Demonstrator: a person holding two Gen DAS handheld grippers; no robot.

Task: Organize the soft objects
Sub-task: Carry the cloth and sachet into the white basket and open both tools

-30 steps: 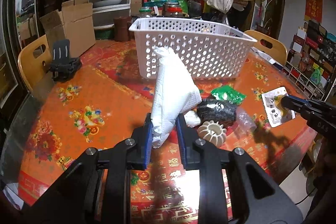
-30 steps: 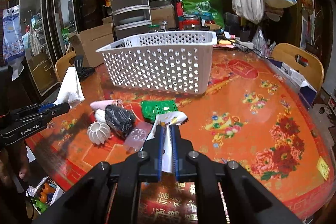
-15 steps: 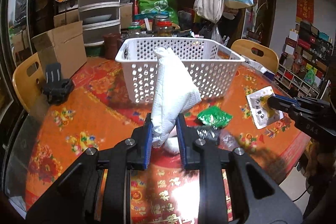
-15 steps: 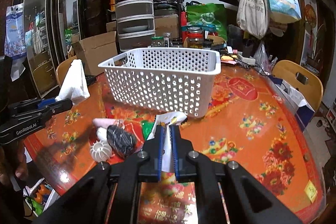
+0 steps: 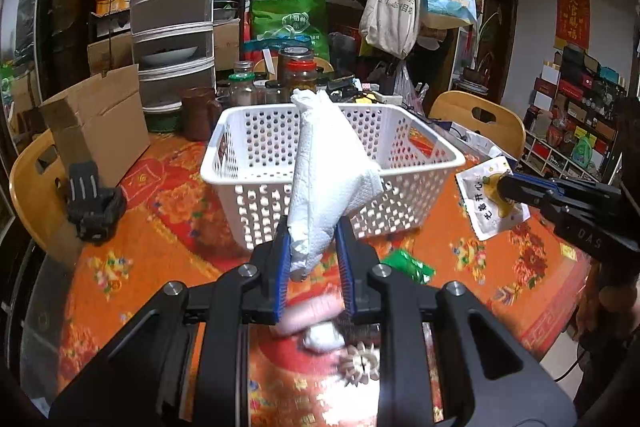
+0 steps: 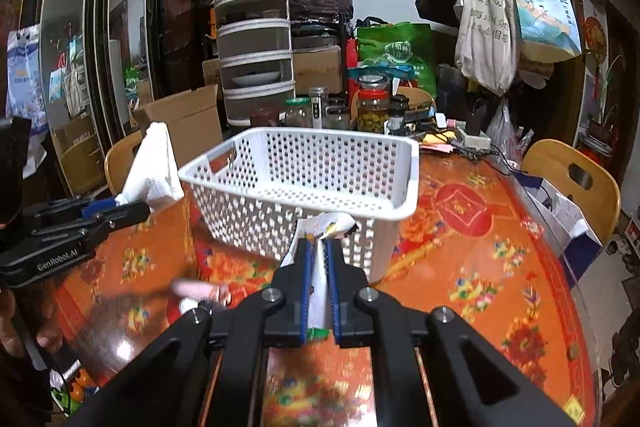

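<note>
My left gripper (image 5: pixel 310 233) is shut on a white paper towel (image 5: pixel 326 169) and holds it upright in the air, just in front of the white perforated basket (image 5: pixel 248 183). My right gripper (image 6: pixel 316 247) is shut on a white snack packet (image 6: pixel 326 223), raised near the basket's (image 6: pixel 400 187) front right corner. The packet also shows in the left wrist view (image 5: pixel 486 201), to the right of the basket. The towel shows in the right wrist view (image 6: pixel 154 163) at left. The basket looks empty.
On the orange flowered table (image 5: pixel 132 247) below lie a green packet (image 5: pixel 408 265), a pink soft item (image 5: pixel 308 315) and a white ribbed piece (image 5: pixel 360 367). A black mount (image 5: pixel 94 205) sits at left. Jars (image 6: pixel 370 105), boxes and chairs stand behind.
Both grippers have risen and moved toward the basket with their loads. The basket looms closer and the loose items have slid under the left gripper.
</note>
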